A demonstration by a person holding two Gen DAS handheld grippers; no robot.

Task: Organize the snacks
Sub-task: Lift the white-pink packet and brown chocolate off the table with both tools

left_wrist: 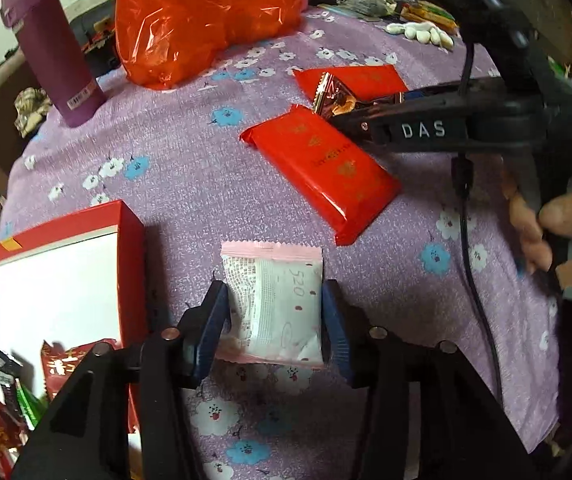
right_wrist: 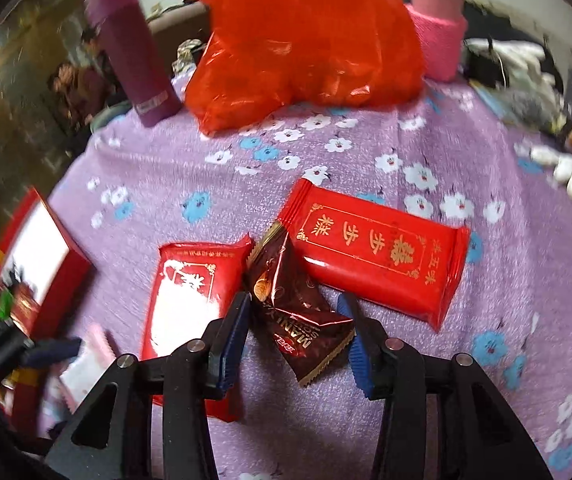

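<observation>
Left wrist view, nearest first: the left gripper point(left_wrist: 274, 312) has its blue fingers point(left_wrist: 214, 320) on either side of a pink-and-white snack packet point(left_wrist: 276, 304) lying on the flowered purple cloth point(left_wrist: 190, 160) of the counter. The pads sit right at the packet's edges; whether they press on it I cannot tell. Just left of it stands a red box point(left_wrist: 130, 248) with a white lining, a few wrapped snacks point(left_wrist: 62, 364) in its bottom. Beyond the packet lies a long red snack bar point(left_wrist: 322, 172), and past that the right gripper point(left_wrist: 340, 114) reaches in from the right, a hand point(left_wrist: 558, 224) on its handle.

Right wrist view shows that gripper's fingers point(right_wrist: 234, 336) standing apart around a dark brown candy wrapper point(right_wrist: 298, 320), the left pad close against it, the right pad clear of it. The candy lies between two red bars, one to its left point(right_wrist: 190, 292) and one behind it to the right point(right_wrist: 374, 256). Farther back sit a crumpled red plastic bag point(right_wrist: 302, 40), a purple bottle point(right_wrist: 130, 52) to its left and a pink bottle point(right_wrist: 438, 36) to its right.
</observation>
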